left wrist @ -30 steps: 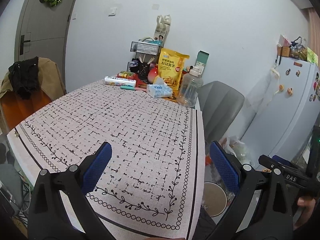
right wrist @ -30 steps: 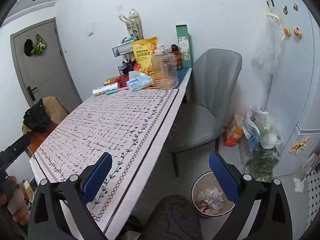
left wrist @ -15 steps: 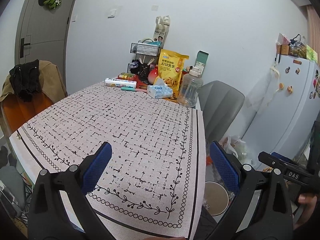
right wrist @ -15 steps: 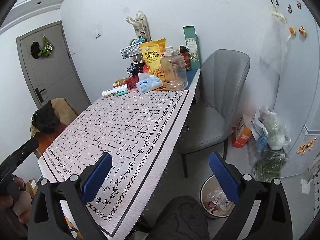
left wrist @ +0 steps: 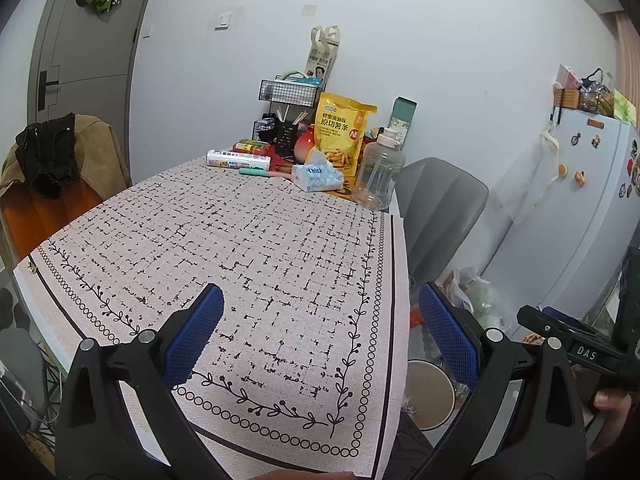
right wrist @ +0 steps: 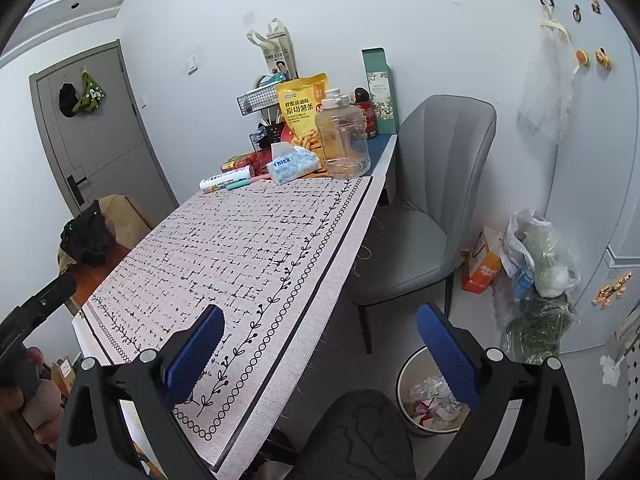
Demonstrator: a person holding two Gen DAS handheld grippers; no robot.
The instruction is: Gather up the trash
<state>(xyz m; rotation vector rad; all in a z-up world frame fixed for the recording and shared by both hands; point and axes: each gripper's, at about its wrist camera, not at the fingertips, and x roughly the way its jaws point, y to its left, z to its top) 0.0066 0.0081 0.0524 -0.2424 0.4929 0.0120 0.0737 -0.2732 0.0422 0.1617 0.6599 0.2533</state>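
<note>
Both sets of jaws spread wide, nothing between the blue pads. Left gripper [left wrist: 320, 320] hanging over the near end of the desk [left wrist: 248, 248], right gripper [right wrist: 320, 344] out past the desk's right edge, above the floor.

On progress, a judgement only: looks late in the job, or with little left to find. Patterned cloth bare across the whole near and middle stretch, not a scrap of loose litter in sight. Crumpled paper and wrappers already lying in the waste bin [right wrist: 404, 376] on the floor, just beside the desk's near right corner. Far end crowded: yellow snack bag [left wrist: 344, 136], tissue pack [left wrist: 318, 176], clear plastic jug [left wrist: 378, 174], a paper roll [left wrist: 236, 159]. Whether any of those counts as trash, cannot tell; the jug looks empty and seems the likeliest candidate.

Views compared: right wrist camera looking straight down into the bin, contents plain, plus the grey chair [right wrist: 432, 208] and plastic bags [right wrist: 540, 256] by the fridge. Left wrist camera catching only the bin's rim, half hidden behind its own right pad, contents not visible; in return, the full width of the desk and the draped chair [left wrist: 60, 168] at far left. Each camera catching the other tool and a holding hand at its frame edge.
</note>
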